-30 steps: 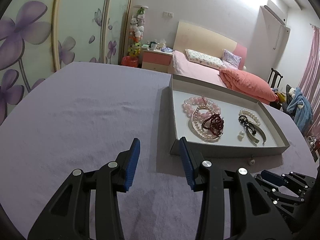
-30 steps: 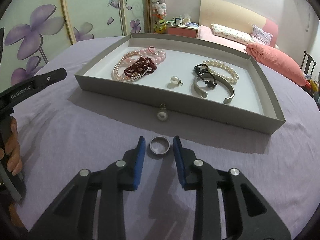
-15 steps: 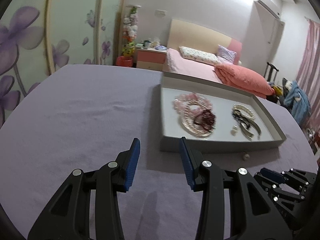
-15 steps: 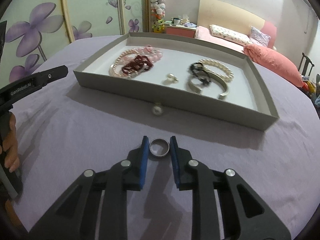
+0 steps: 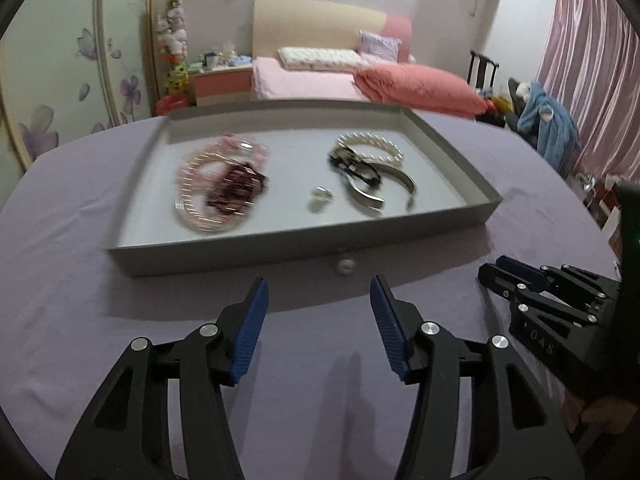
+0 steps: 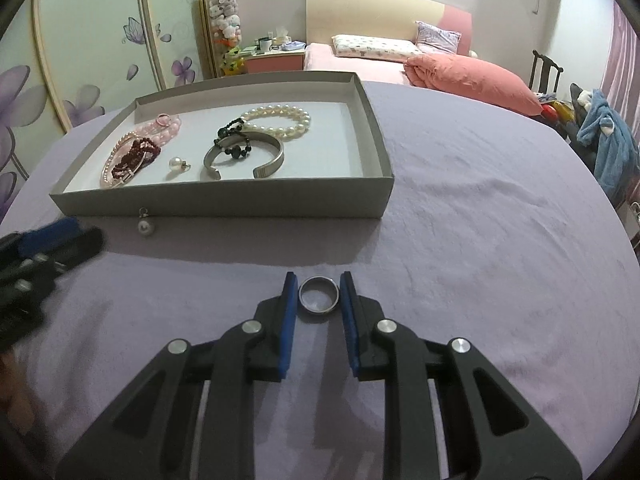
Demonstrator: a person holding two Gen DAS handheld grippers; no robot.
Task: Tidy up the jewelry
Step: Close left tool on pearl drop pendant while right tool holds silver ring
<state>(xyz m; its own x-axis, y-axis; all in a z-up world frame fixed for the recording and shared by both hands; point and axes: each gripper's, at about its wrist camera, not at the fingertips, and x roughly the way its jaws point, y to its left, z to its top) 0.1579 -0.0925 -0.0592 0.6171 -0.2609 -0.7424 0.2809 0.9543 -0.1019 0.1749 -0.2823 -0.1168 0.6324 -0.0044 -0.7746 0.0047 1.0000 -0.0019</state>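
On the purple cloth point(image 6: 460, 208), the right gripper point(image 6: 319, 300) clamps the silver ring point(image 6: 319, 294), the left gripper point(image 5: 316, 320) opens empty, the grey tray point(image 6: 224, 204) at 11 o'clock (bedroom behind).

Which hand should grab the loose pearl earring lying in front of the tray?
Left. The left gripper is empty, opening, aimed at the pearl earring; the right gripper grips the ring.

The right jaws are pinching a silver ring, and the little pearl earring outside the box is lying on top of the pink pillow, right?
Not quite. The right gripper does pinch the silver ring, but the pearl earring outside the box lies on the purple cloth, right against the box's front wall, not on the pink pillow. The right wrist view shows it.
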